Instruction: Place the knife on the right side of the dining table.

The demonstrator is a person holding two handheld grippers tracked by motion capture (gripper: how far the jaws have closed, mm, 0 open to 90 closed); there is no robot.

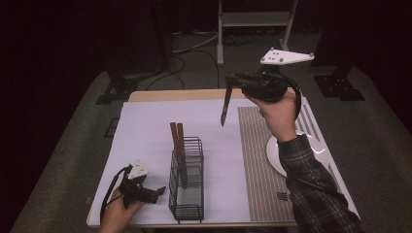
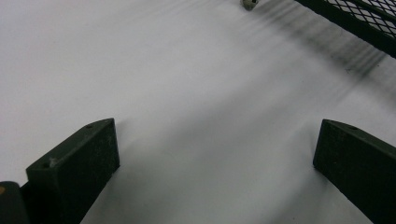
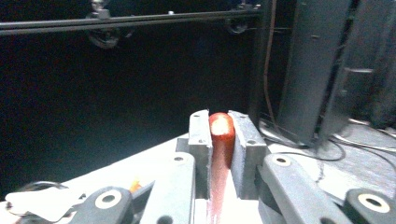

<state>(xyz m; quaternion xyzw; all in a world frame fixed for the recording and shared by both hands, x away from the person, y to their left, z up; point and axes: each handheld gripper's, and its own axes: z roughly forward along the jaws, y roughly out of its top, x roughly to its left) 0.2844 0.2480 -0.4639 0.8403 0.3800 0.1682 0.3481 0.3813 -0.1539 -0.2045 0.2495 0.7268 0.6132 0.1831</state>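
My right gripper (image 1: 232, 81) is held high over the far side of the table, shut on the red handle of a knife (image 1: 225, 108) whose dark blade hangs straight down. In the right gripper view the red handle (image 3: 222, 135) is clamped between the two jaws of the right gripper (image 3: 222, 120). A black wire cutlery basket (image 1: 187, 194) stands near the front edge with two brown-handled knives (image 1: 177, 138) upright in it. Just left of the basket, my left gripper (image 1: 156, 193) rests low, open. In its own view the left gripper (image 2: 217, 140) has only bare white mat between its fingers (image 2: 74, 158).
A white mat (image 1: 155, 121) covers the left and middle of the table. A striped placemat (image 1: 257, 165) lies to the right, with a white plate (image 1: 273, 150) and a fork (image 1: 283, 196) on it. The basket's mesh wall (image 2: 364, 18) lies ahead of the left gripper.
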